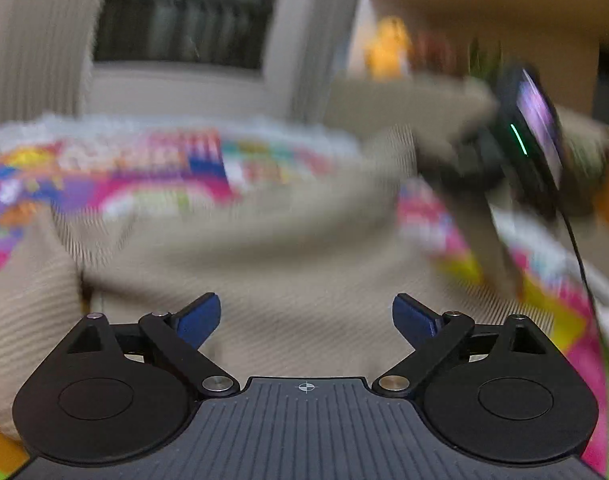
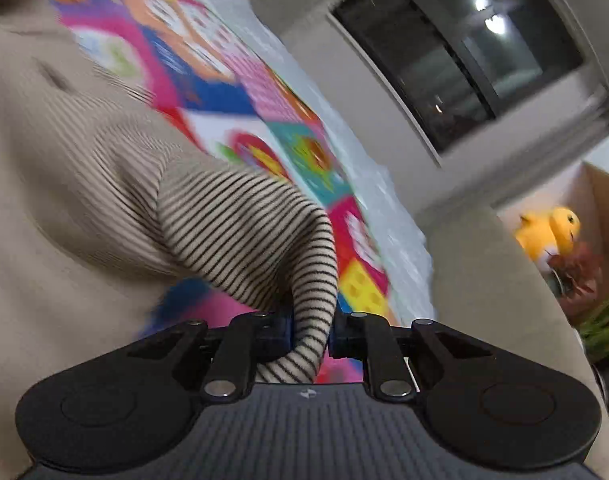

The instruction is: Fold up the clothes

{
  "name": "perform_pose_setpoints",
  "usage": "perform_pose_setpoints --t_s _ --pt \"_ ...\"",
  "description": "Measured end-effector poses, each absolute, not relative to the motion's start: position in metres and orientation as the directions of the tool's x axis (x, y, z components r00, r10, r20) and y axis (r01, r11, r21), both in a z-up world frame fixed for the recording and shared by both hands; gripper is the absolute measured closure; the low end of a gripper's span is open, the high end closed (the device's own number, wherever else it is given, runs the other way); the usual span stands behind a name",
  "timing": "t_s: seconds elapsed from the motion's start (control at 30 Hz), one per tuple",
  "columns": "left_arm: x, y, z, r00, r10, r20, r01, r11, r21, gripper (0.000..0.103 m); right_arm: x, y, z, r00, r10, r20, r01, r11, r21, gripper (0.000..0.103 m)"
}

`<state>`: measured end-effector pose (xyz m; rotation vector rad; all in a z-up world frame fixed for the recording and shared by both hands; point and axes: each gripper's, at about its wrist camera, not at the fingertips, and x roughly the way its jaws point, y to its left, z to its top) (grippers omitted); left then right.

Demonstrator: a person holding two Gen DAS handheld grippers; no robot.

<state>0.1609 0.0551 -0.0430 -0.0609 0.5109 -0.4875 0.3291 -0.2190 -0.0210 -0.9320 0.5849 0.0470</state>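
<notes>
A beige ribbed sweater lies spread on a colourful play mat. My left gripper is open and empty, its blue pads just above the sweater's body. My right gripper is shut on the sweater's striped ribbed sleeve end and holds it lifted off the mat. The right gripper also shows in the left wrist view, blurred, at the right with beige cloth hanging from it.
A dark window and pale curtains stand behind the mat. A shelf at the right holds a yellow plush toy and a green plant. A beige cushion or sofa arm is to the right.
</notes>
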Motion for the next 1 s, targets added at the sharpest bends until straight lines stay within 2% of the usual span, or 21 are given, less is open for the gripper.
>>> perform_pose_setpoints --t_s 0.07,0.13,0.17,0.2,0.3,0.37,0.43,0.6,0.7,0.83,1.0 --pt "0.159 0.053 -0.045 0.747 -0.462 -0.478 0.44 0.883 -0.164 0.007 0.352 -0.23 -0.037 0.796 -0.261 -0.547 -0.297 0.619 -0.727 0.086" --pt "0.153 0.05 -0.047 0.731 -0.469 -0.496 0.458 0.876 -0.152 0.007 0.374 -0.242 -0.054 0.739 -0.311 -0.598 -0.309 0.632 -0.711 0.066" --pt "0.15 0.049 -0.048 0.723 -0.476 -0.501 0.47 0.87 -0.149 0.007 0.376 -0.246 -0.062 0.722 -0.321 -0.613 -0.318 0.634 -0.705 0.064" --pt "0.149 0.048 -0.048 0.712 -0.485 -0.508 0.479 0.864 -0.153 0.007 0.372 -0.251 -0.065 0.723 -0.325 -0.609 -0.317 0.627 -0.711 0.062" --pt "0.148 0.048 -0.051 0.663 -0.519 -0.539 0.494 0.845 -0.206 0.007 0.362 -0.267 -0.064 0.734 -0.341 -0.588 -0.294 0.621 -0.727 0.041" --pt "0.148 0.052 -0.053 0.637 -0.536 -0.554 0.48 0.838 -0.26 0.006 0.352 -0.283 -0.053 0.739 -0.334 -0.584 -0.247 0.673 -0.697 0.039" --pt "0.148 0.058 -0.054 0.628 -0.543 -0.558 0.46 0.837 -0.296 0.005 0.332 -0.305 -0.044 0.745 -0.299 -0.596 -0.193 0.758 -0.623 0.031" --pt "0.148 0.066 -0.052 0.661 -0.504 -0.556 0.398 0.864 -0.31 0.003 0.285 -0.36 -0.022 0.767 -0.211 -0.606 -0.058 0.918 -0.393 0.032" --pt "0.145 0.066 -0.05 0.689 -0.468 -0.554 0.365 0.884 -0.293 0.001 0.256 -0.393 -0.008 0.785 -0.159 -0.599 0.02 0.973 -0.231 0.055" --pt "0.142 0.064 -0.045 0.708 -0.43 -0.56 0.33 0.903 -0.276 0.0 0.217 -0.437 0.01 0.813 -0.095 -0.574 0.115 0.993 -0.001 0.056" --pt "0.138 0.064 -0.042 0.714 -0.386 -0.585 0.283 0.922 -0.263 0.0 0.231 -0.459 -0.01 0.837 -0.121 -0.533 0.189 0.979 0.075 0.055"
